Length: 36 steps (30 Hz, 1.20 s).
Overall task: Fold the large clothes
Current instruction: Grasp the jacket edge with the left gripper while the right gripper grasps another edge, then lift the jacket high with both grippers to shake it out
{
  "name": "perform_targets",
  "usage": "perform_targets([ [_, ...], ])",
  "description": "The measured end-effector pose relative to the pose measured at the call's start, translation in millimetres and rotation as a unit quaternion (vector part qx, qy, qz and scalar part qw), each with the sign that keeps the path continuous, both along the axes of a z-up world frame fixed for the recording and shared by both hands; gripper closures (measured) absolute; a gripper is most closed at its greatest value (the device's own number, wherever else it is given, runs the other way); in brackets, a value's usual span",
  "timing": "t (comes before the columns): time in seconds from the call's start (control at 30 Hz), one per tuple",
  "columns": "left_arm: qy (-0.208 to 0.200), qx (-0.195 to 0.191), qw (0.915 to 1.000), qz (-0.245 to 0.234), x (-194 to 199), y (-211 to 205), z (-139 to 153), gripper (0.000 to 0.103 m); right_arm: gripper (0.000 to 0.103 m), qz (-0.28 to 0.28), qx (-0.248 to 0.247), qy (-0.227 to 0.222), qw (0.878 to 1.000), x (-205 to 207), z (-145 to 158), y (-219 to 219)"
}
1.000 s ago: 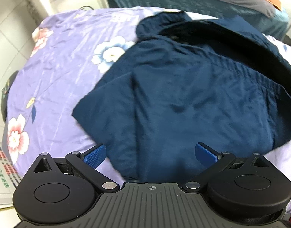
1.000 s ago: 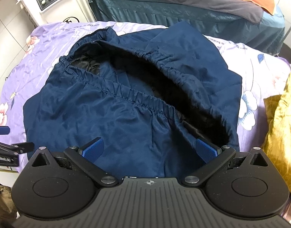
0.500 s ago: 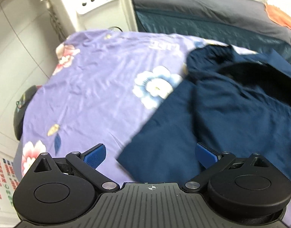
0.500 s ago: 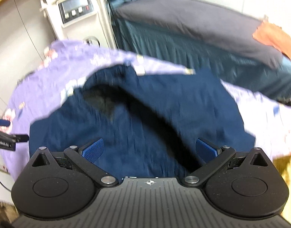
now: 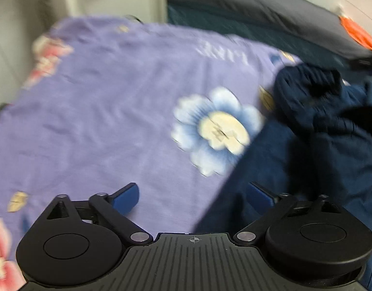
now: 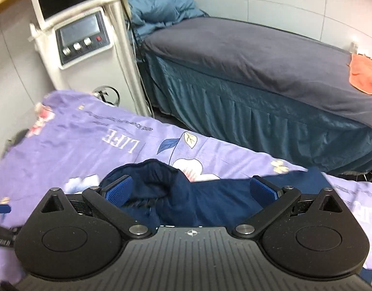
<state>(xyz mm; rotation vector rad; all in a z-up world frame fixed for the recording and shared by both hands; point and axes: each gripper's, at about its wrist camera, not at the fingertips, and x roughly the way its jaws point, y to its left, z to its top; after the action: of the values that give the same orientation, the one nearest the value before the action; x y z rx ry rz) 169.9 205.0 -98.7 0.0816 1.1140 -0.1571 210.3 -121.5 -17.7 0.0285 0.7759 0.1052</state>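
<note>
**Navy garment lies on the floral bed, both tongs spread and empty**

The bed (image 5: 101, 101) fills most of the left wrist view, its lilac cover printed with flowers and pulled fairly flat, which probably makes it the folding surface. Behind it in the right wrist view stands a second bed (image 6: 246, 55) under a grey sheet with a teal skirt, an orange cloth (image 6: 364, 75) at its far end, and beside it a white machine (image 6: 84, 41) with a screen and a row of knobs.

The dark blue garment (image 5: 319, 133) is bunched on the right part of the floral cover. Its gathered elastic opening is turned up and open, so it looks not yet squared off for a fold. In the right wrist view the same fabric sits low, just ahead of the tool.

The left tongs (image 5: 193, 194) hang over the garment's left edge, where navy meets lilac, jaws wide apart with nothing between them. This is likely a position for taking that edge. The right tongs (image 6: 192, 189) are equally wide and hold nothing, above the crumpled opening.

The cover reads "LIFE" (image 6: 121, 140) in white capitals, seen upside down; the smaller line beyond it is too fine to read.
</note>
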Motion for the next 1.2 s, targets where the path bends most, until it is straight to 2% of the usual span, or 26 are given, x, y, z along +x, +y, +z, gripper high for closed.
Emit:
perform_targets([
  [0.13, 0.039, -0.003, 0.9991, -0.017, 0, -5, -27, 0.0, 0.011, -0.013, -0.04, 0.05, 0.998, 45, -46, 30],
  [0.17, 0.045, -0.01, 0.9989, -0.009, -1, -4, -32, 0.0, 0.019, -0.019, -0.059, 0.068, 0.996, 53, -59, 38],
  [0.23, 0.048, -0.027, 0.9984, 0.012, -4, 1, -35, 0.0, 0.028, -0.033, -0.091, 0.093, 0.991, 65, -80, 43],
  [0.33, 0.053, -0.027, 0.9982, 0.01, -7, -2, -36, 0.0, 0.028, -0.038, -0.113, 0.123, 0.985, 76, -103, 43],
  [0.4, 0.057, -0.024, 0.9981, 0.005, -9, -7, -37, 0.0, 0.033, -0.046, -0.104, 0.131, 0.985, 77, -111, 41],
  [0.47, 0.056, -0.037, 0.9977, 0.001, -10, -10, -34, 0.0, 0.08, -0.041, -0.088, 0.129, 0.987, 74, -109, 36],
  [0.5, 0.056, -0.044, 0.9975, 0.001, -12, -12, -32, 0.0, 0.081, -0.037, -0.085, 0.128, 0.988, 71, -106, 36],
  [0.53, 0.056, -0.057, 0.9968, 0.002, -17, -13, -28, 0.0, 0.086, -0.036, -0.082, 0.115, 0.989, 66, -101, 35],
  [0.63, 0.043, -0.047, 0.998, 0.003, -27, -17, -15, 0.0, 0.089, -0.049, -0.064, 0.069, 0.994, 44, -74, 35],
  [0.7, 0.021, -0.038, 0.999, -0.002, -37, -21, 1, 0.002, 0.089, -0.066, -0.035, 0.042, 0.996, 25, -50, 27],
  [0.83, -0.039, -0.05, 0.998, -0.002, -68, -28, 50, 0.012, 0.091, -0.082, 0.031, -0.028, 0.996, -32, 4, 2],
  [0.93, -0.08, -0.059, 0.9951, -0.004, -99, -42, 95, 0.02, 0.091, -0.086, 0.054, -0.085, 0.991, -80, 48, -17],
  [0.97, -0.126, -0.067, 0.9895, -0.019, -111, -46, 111, 0.021, 0.091, -0.087, 0.063, -0.104, 0.989, -100, 63, -26],
  [1.07, -0.173, -0.08, 0.9817, -0.013, -149, -63, 158, 0.023, 0.093, -0.069, 0.07, -0.162, 0.982, -159, 105, -46],
  [1.2, -0.242, -0.087, 0.9664, -0.003, -200, -88, 210, 0.027, 0.094, -0.031, 0.071, -0.25, 0.965, -235, 156, -77],
])
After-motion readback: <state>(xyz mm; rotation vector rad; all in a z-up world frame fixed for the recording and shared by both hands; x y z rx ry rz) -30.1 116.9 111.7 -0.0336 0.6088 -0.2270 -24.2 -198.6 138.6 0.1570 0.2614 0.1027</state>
